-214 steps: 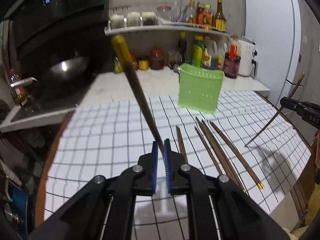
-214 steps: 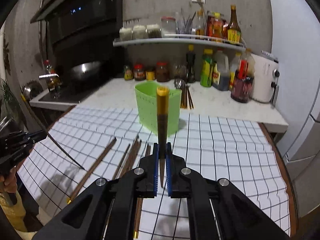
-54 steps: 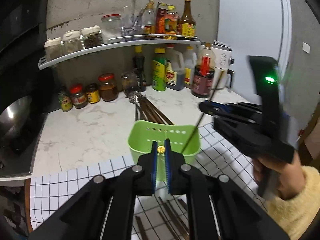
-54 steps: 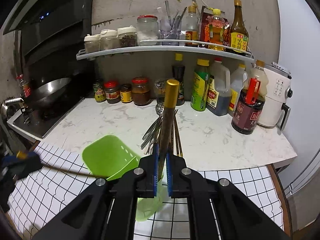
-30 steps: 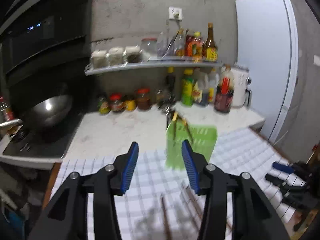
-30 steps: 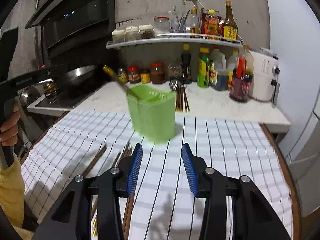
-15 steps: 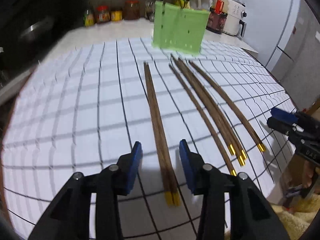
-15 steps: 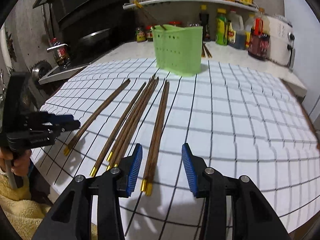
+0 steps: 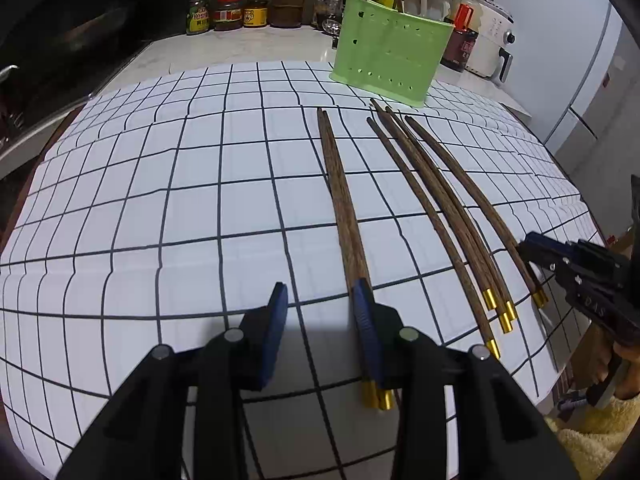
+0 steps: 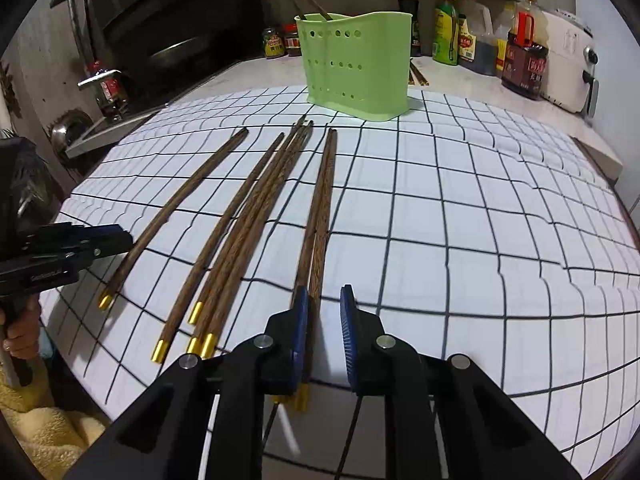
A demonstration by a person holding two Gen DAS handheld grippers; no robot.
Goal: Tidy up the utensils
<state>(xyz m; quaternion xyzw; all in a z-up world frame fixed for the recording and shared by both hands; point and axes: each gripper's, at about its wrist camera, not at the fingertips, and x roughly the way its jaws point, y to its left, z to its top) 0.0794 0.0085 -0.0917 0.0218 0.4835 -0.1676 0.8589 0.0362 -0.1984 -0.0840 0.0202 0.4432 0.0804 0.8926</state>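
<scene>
Seven stiff, light wooden chopsticks lay before the green holder; both grippers spread, gold ends likeliest holds.

**Materials and finish**

Looking at dark, grainy wooden chopsticks with shiny gold metal caps; holder showing as smooth light-green perforated plastic. Seeing matt white grid-printed mat, ribbed blue pads on matt black plastic.

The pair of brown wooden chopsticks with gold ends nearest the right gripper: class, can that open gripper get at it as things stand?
Probably yes: the right gripper is open over the pair, nothing covering them.
</scene>
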